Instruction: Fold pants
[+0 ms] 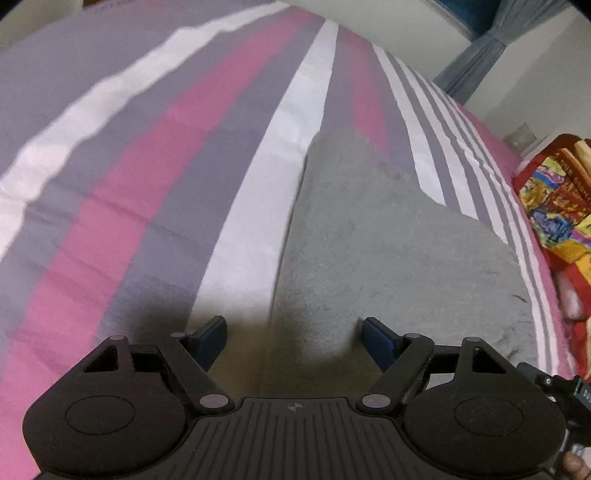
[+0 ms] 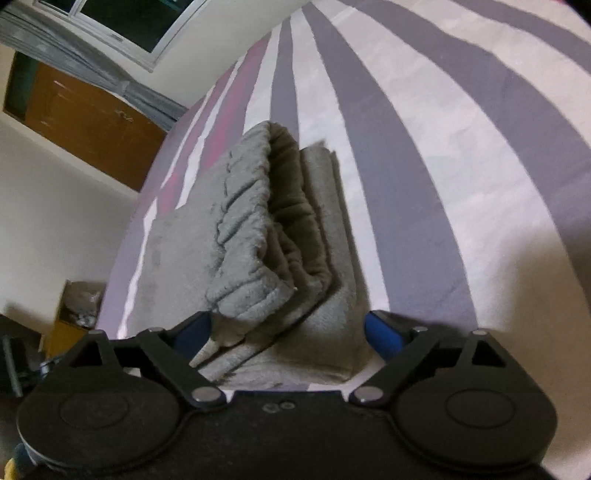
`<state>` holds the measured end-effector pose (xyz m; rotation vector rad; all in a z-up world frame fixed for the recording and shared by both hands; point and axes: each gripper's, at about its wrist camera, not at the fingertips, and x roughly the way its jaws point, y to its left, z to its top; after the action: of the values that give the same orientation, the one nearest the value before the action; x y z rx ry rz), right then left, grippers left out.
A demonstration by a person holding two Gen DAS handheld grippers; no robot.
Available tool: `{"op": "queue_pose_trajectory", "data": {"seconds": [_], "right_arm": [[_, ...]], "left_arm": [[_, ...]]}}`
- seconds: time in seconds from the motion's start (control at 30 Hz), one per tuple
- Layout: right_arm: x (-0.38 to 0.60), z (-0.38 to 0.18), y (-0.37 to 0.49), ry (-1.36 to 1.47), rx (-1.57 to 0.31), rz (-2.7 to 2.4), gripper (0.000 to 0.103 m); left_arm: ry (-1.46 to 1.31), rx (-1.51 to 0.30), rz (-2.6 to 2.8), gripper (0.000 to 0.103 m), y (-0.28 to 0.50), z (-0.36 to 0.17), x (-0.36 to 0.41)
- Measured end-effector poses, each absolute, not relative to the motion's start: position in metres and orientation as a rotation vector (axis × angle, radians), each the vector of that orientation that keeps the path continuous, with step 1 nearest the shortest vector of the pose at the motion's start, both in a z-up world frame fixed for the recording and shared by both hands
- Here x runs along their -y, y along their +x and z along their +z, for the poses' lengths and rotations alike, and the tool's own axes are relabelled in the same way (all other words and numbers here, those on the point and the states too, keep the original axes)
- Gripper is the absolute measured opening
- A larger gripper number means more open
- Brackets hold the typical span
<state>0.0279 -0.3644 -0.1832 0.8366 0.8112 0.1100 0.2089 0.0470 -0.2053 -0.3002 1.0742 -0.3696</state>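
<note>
Grey fleece pants [image 1: 388, 240] lie folded flat on a striped bed sheet [image 1: 147, 166]. My left gripper [image 1: 293, 328] hovers open low over the pants' left edge, which runs between its blue pads with nothing gripped. In the right wrist view the pants [image 2: 258, 221] form a layered stack, with the ribbed elastic waistband bulging open on top. My right gripper [image 2: 288, 325] is open wide around the near end of that stack. Its left fingertip [image 2: 195, 328] sits close beside the waistband and its right fingertip [image 2: 380, 328] stands clear of the cloth.
A colourful printed bag [image 1: 554, 195] lies past the bed's right edge, with a grey curtain [image 1: 472, 62] behind. In the right wrist view the bed edge drops off at the left, towards a brown wooden door [image 2: 85, 122], a window [image 2: 129, 22] and a cardboard box [image 2: 74, 314].
</note>
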Motion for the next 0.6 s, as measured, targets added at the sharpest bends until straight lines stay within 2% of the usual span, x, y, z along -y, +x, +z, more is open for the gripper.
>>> {"op": "queue_pose_trajectory", "data": {"seconds": [0.2,0.23,0.27,0.33,0.6], "right_arm": [[0.368,-0.188,0.035,0.841,-0.798,0.164,0.078],[0.369,-0.189,0.035,0.855,-0.791,0.176,0.075],[0.373,-0.191,0.033,0.882,-0.784,0.197,0.073],[0.38,-0.194,0.029,0.928,-0.767,0.236,0.069],[0.382,-0.209,0.052,0.982,-0.76,0.289,0.069]], "left_arm": [[-0.348,-1.097,-0.469,0.077,0.223,-0.22,-0.041],[-0.352,-1.1,-0.487,0.056,0.226,-0.221,-0.041],[-0.369,-1.116,-0.514,0.052,0.23,-0.225,-0.04],[-0.419,-1.129,-0.527,0.052,0.236,-0.229,-0.042],[-0.535,-1.156,-0.641,0.052,0.247,-0.247,-0.023]]}}
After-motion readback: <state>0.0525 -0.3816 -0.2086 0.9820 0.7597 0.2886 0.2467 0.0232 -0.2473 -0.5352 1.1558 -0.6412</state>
